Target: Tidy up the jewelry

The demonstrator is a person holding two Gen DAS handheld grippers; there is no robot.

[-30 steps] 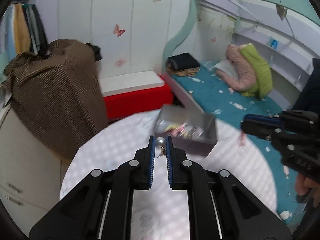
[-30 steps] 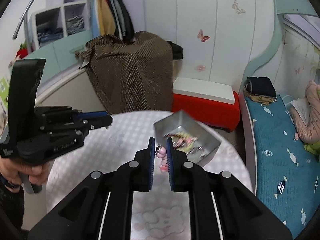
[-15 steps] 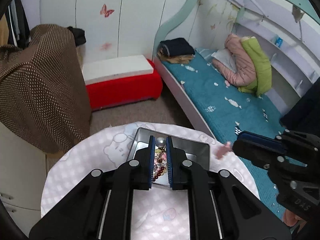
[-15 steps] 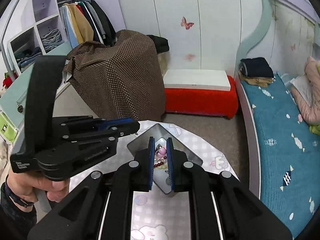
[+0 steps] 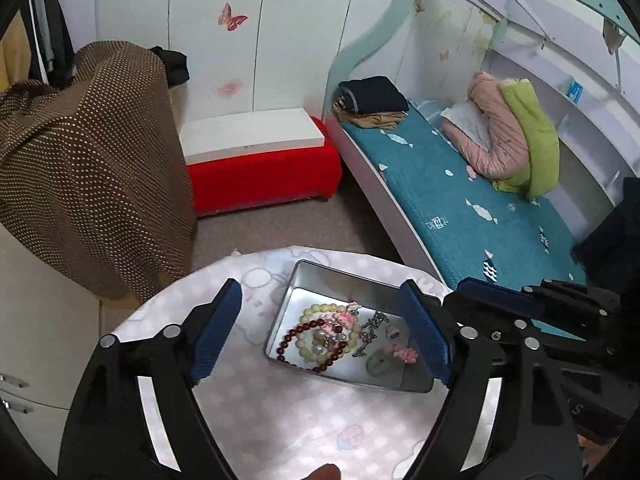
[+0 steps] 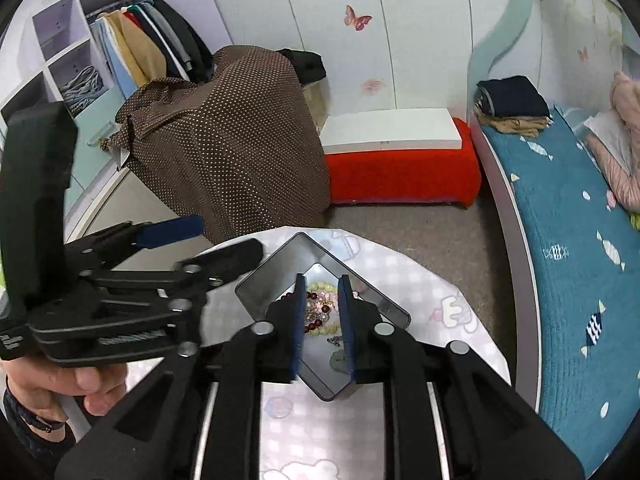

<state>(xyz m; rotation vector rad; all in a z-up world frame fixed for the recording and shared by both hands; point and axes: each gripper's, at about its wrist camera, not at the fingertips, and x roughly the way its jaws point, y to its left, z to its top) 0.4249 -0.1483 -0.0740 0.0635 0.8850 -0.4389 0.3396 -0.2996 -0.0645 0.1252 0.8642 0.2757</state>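
While both hands hang over the round desk (image 5: 280,420), I read the scene from left to right. At far left in the right wrist view my left hand (image 6: 60,380) grips its handle. My left gripper (image 5: 320,334) has just been opening; its 2 fingers (image 5: 216,330) now stand wide apart, nothing between the pads, and they frame the metal tin (image 5: 288,300) below. Inside the tin lie a dark red bead bracelet (image 5: 288,336), a pale green bead bracelet (image 5: 316,312) that overlaps it, a pink charm (image 5: 346,318), a grey chain (image 5: 370,332) and a greenish pendant (image 5: 380,364). A pearl piece (image 5: 320,338) rests inside the bracelet rings.

Further right, my right gripper (image 6: 322,328) has also just been opening, but only to a narrow gap. I see no piece pinched between its pads; the beads visible in the gap appear to lie on the tin floor beneath.

Key relation: every piece sits inside the tin, directly ahead of and below both pairs of fingers. In the left wrist view the long axis of the tin runs from upper left to lower right. In the right wrist view it presents a corner toward me. Judged from the views, neither hand is clearly nearer. Any next piece must be sought outside the tin; none shows on the desk.
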